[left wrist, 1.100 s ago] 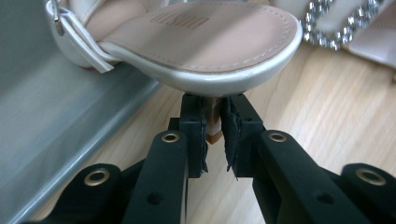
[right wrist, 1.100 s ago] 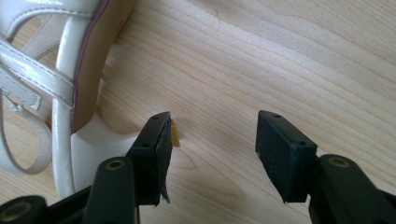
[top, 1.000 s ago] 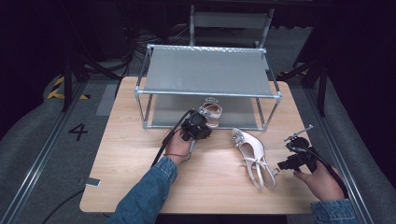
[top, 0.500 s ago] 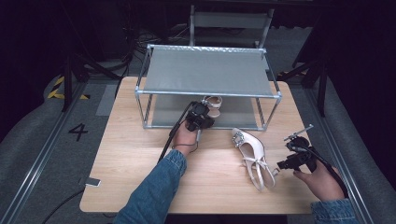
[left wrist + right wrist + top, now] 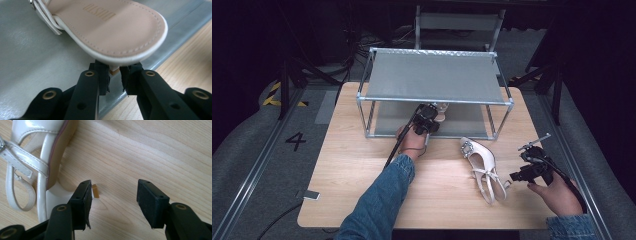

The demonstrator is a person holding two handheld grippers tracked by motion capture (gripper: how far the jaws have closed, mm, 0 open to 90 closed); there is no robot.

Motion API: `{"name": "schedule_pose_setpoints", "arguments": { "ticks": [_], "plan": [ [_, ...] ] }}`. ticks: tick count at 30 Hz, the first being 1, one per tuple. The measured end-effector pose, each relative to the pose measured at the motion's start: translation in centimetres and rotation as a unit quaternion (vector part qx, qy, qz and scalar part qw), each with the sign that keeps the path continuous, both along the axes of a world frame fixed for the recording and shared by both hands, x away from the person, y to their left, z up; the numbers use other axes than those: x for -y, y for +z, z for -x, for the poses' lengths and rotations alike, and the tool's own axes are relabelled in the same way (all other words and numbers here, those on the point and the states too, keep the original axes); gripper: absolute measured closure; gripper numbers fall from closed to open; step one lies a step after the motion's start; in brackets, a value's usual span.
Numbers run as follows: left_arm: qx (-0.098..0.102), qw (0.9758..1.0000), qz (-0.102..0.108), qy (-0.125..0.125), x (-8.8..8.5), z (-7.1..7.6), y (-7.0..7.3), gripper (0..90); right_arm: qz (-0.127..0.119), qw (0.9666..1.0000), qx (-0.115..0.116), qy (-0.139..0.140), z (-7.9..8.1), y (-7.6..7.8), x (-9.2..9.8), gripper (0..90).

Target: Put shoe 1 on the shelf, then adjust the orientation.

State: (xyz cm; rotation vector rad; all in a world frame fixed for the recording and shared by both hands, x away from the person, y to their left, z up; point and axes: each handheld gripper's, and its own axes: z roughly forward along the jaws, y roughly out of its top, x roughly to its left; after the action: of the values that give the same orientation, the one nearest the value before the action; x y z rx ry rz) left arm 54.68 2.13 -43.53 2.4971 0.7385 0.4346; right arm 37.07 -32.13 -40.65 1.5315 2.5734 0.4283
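The left gripper [image 5: 428, 121] has advanced from the open table to the front edge of the rack's [image 5: 434, 77] lower shelf [image 5: 30, 55], carrying a sandal [image 5: 117, 27] with it. In the left gripper view its jaws are clenched on the heel beneath the sole, and the sandal sits over the grey shelf with its rear end just above the shelf's front lip. Judgement: placement of sandal 1 is nearly complete; release is the likely next step.

Clearance: the upper shelf overhangs the left gripper closely, so withdrawal should run straight back toward the person. The wooden table [image 5: 362, 170] in front is free.

Sandal 2 [image 5: 483, 167] lies on its side right of centre. The right gripper [image 5: 526, 167] is released, jaws spread wide, just beside that sandal's heel [image 5: 53, 195].
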Motion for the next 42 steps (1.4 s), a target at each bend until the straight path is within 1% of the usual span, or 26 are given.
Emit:
{"name": "schedule_pose_setpoints", "arguments": {
  "ticks": [1, 2, 4, 5, 6, 7, 8, 9, 10, 11, 12, 14, 15, 16, 17, 18, 19, 22, 23, 26, 29, 31, 32, 36, 39, 42],
  "plan": [
    [0.0, 1.0, 0.0, 0.0, 0.0, 0.0, 0.0, 75.7, 0.0, 1.0, 0.0, 0.0, 0.0, 0.0, 0.0, 46.3],
    [-0.042, 0.9948, 0.03, 0.087, 0.7, 1.5, -0.7, 73.1, 0.0, 1.0, 0.001, 0.001, 0.0, 0.0, 0.1, 46.3],
    [-0.044, 0.9945, 0.037, 0.087, 0.6, 1.7, -0.7, 70.4, 0.0, 1.0, 0.002, 0.002, 0.0, 0.0, 0.0, 46.4],
    [-0.038, 0.9962, 0.034, 0.071, 0.2, 1.8, -0.5, 70.4, 0.0, 1.0, 0.004, 0.006, 0.0, 0.1, 0.0, 46.3],
    [-0.053, 0.9923, 0.064, 0.092, 0.0, 2.8, -0.2, 67.6, 0.0, 1.0, 0.006, 0.005, 0.0, 0.3, -0.2, 46.3],
    [-0.053, 0.9923, 0.064, 0.092, 0.0, 2.8, -0.2, 66.7, 0.0, 1.0, 0.006, 0.005, 0.0, 0.3, -0.2, 46.3],
    [-0.06, 0.9902, 0.078, 0.099, -0.3, 3.3, 0.1, 66.7, -0.001, 1.0, 0.006, 0.006, 0.0, 0.3, -0.2, 46.3],
    [-0.053, 0.9909, 0.076, 0.098, -0.6, 3.6, 0.5, 66.3, 0.001, 1.0, 0.006, 0.005, 0.0, 0.3, -0.3, 46.4],
    [-0.055, 0.9909, 0.079, 0.094, -0.9, 3.9, 0.8, 65.3, 0.002, 1.0, 0.005, 0.007, 0.0, 0.3, -0.4, 46.4],
    [-0.064, 0.9875, 0.099, 0.105, -1.2, 4.9, 1.4, 65.2, 0.003, 0.9999, 0.008, 0.009, 0.0, 0.3, -0.5, 46.4],
    [-0.064, 0.9875, 0.099, 0.105, -1.2, 4.9, 1.4, 64.8, 0.003, 0.9999, 0.008, 0.009, 0.0, 0.3, -0.5, 46.4],
    [-0.054, 0.989, 0.1, 0.095, -1.9, 5.9, 2.3, 64.6, 0.002, 0.9999, 0.009, 0.01, 0.1, 0.5, -0.6, 46.5],
    [-0.05, 0.9893, 0.1, 0.094, -2.2, 6.4, 2.8, 64.1, 0.002, 0.9999, 0.01, 0.01, 0.1, 0.6, -0.7, 46.5],
    [-0.045, 0.9889, 0.104, 0.096, -2.6, 7.5, 3.5, 63.2, 0.002, 0.9998, 0.013, 0.012, 0.1, 0.8, -0.9, 46.6],
    [-0.045, 0.9889, 0.104, 0.096, -2.6, 7.5, 3.5, 62.8, 0.002, 0.9998, 0.013, 0.012, 0.1, 0.8, -0.9, 46.6],
    [-0.034, 0.9908, 0.096, 0.088, -3.2, 8.7, 4.2, 62.3, 0.0, 0.9997, 0.017, 0.015, 0.2, 1.0, -1.1, 46.7],
    [-0.034, 0.9908, 0.096, 0.088, -3.2, 8.7, 4.2, 61.7, 0.0, 0.9997, 0.017, 0.015, 0.2, 1.0, -1.1, 46.7],
    [-0.03, 0.9927, 0.085, 0.08, -4.1, 10.5, 4.9, 61.7, -0.003, 0.9996, 0.02, 0.019, 0.2, 1.2, -1.4, 46.8],
    [-0.028, 0.9934, 0.079, 0.078, -4.5, 11.2, 5.1, 61.7, -0.013, 0.9994, 0.019, 0.024, 0.2, 1.4, -1.6, 46.8],
    [-0.041, 0.9942, 0.066, 0.074, -5.3, 12.4, 5.5, 59.7, -0.021, 0.9991, 0.022, 0.03, 0.3, 1.8, -2.2, 47.0],
    [-0.063, 0.994, 0.061, 0.065, -6.1, 13.1, 5.6, 57.4, -0.02, 0.9987, 0.027, 0.038, 0.3, 2.0, -2.6, 47.1],
    [-0.067, 0.9939, 0.058, 0.067, -6.5, 13.5, 5.7, 55.4, -0.019, 0.9984, 0.029, 0.044, 0.3, 2.2, -2.9, 47.3],
    [-0.075, 0.9938, 0.049, 0.067, -6.8, 13.7, 5.7, 55.2, -0.019, 0.9985, 0.028, 0.043, 0.3, 2.3, -3.0, 47.3],
    [-0.102, 0.9921, 0.031, 0.067, -7.4, 14.1, 5.5, 52.5, -0.019, 0.9979, 0.032, 0.053, 0.1, 2.5, -3.7, 47.5],
    [-0.124, 0.9893, 0.028, 0.071, -8.0, 14.3, 5.1, 51.2, -0.022, 0.9975, 0.033, 0.059, 0.0, 2.7, -4.3, 47.7],
    [-0.132, 0.9878, 0.016, 0.081, -8.6, 14.6, 4.9, 49.3, -0.025, 0.9967, 0.038, 0.067, -0.2, 3.0, -4.7, 47.8]
  ]
}}
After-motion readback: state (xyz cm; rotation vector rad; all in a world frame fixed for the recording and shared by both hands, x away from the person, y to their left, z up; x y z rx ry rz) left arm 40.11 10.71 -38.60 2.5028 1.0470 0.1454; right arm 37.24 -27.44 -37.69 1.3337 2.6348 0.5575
